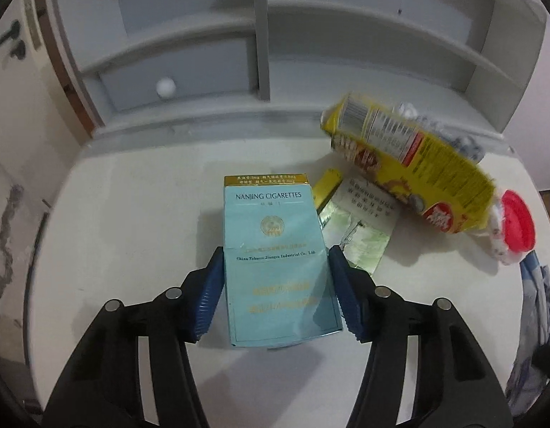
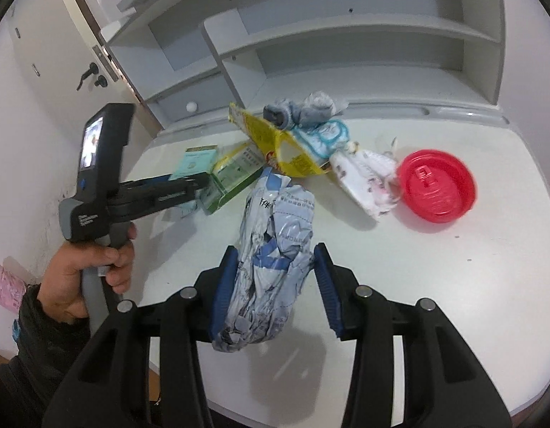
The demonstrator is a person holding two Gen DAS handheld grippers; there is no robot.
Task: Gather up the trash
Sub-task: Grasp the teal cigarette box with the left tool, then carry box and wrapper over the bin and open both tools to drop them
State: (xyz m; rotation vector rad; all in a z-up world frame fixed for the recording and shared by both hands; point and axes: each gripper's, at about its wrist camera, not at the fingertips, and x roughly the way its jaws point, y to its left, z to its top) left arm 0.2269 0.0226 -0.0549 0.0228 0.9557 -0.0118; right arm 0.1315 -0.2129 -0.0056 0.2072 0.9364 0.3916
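Risk sits first with the left gripper (image 1: 276, 287): its ribbed blue pads bracket the pale blue cardboard cigarette pack (image 1: 275, 260) at its two long edges and look to be just touching, so I judge the hold light. The pack is a smooth, flat-sided, probably hollow box; a weak pinch could let it slide out, while a hard one could cave in its walls. It lies flat on the matte white surface (image 1: 132, 221), so lifting it may drag the lower edge.

The right gripper (image 2: 275, 281) is closed partway on a crumpled grey-white plastic mailer bag with blue print (image 2: 271, 249), clamped at its middle. That film is slick, wrinkled and springy; it could squirm between the pads or unfold, and its loose far end might sweep against nearby litter.

Further out, a torn yellow foil snack packet (image 2: 285, 149) lies glossy and stiff-creased, overlapping a small green-and-white carton (image 2: 232, 178) beside the cigarette pack. Soft patterned white cloth or tissue (image 2: 367, 178) touches a round red plastic lid (image 2: 435, 185), ridged and shallow, which could roll or skid if nudged. Grey bundled fabric (image 2: 303, 112) rests by the grey shelf unit (image 2: 346, 53) at the back.
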